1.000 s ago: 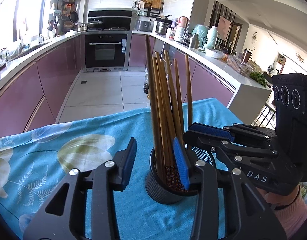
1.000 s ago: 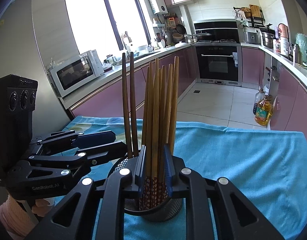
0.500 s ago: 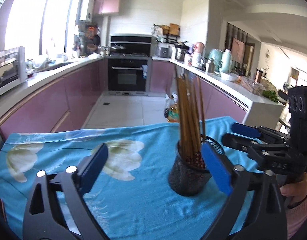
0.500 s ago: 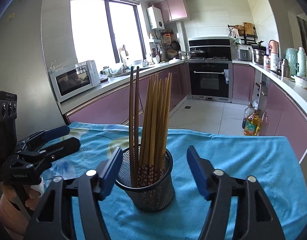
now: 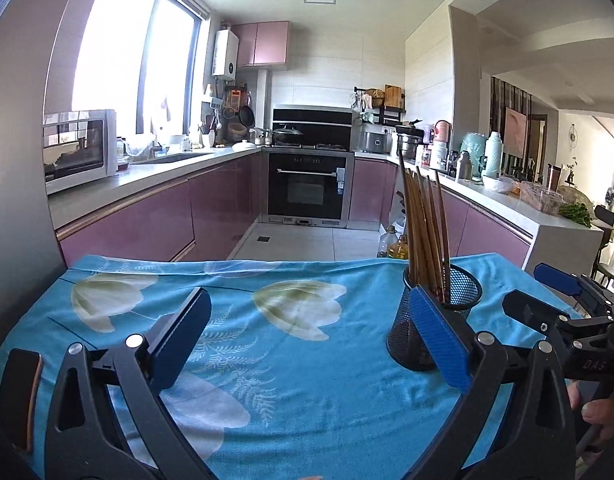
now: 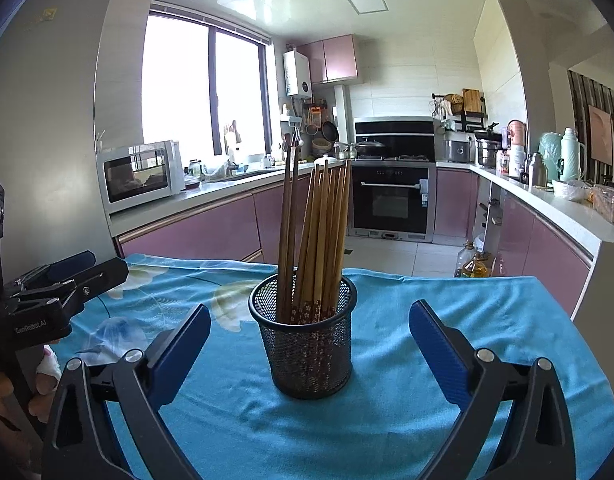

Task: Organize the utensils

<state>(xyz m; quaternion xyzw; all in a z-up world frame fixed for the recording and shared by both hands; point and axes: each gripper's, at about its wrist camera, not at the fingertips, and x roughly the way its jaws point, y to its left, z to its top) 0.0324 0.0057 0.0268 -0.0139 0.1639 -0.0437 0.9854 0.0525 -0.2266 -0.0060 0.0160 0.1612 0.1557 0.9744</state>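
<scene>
Both grippers, left gripper (image 5: pixel 307 332) and right gripper (image 6: pixel 309 344), have just sprung wide and backed off, released; chopsticks (image 6: pixel 313 240) stand in the mesh holder (image 6: pixel 307 344) mid-frame: job looks done.

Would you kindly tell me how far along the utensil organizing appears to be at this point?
Done: the chopsticks stand bundled in the black mesh holder on the blue cloth. In hand: nothing; the left gripper and right gripper are open, their jaws having just been opening, touching nothing. Left: no loose utensils are visible, so it looks essentially finished.

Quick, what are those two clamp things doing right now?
Left gripper: just opened wide, holding nothing.
Right gripper: just opened wide, empty, mesh cup untouched between its jaws.
</scene>
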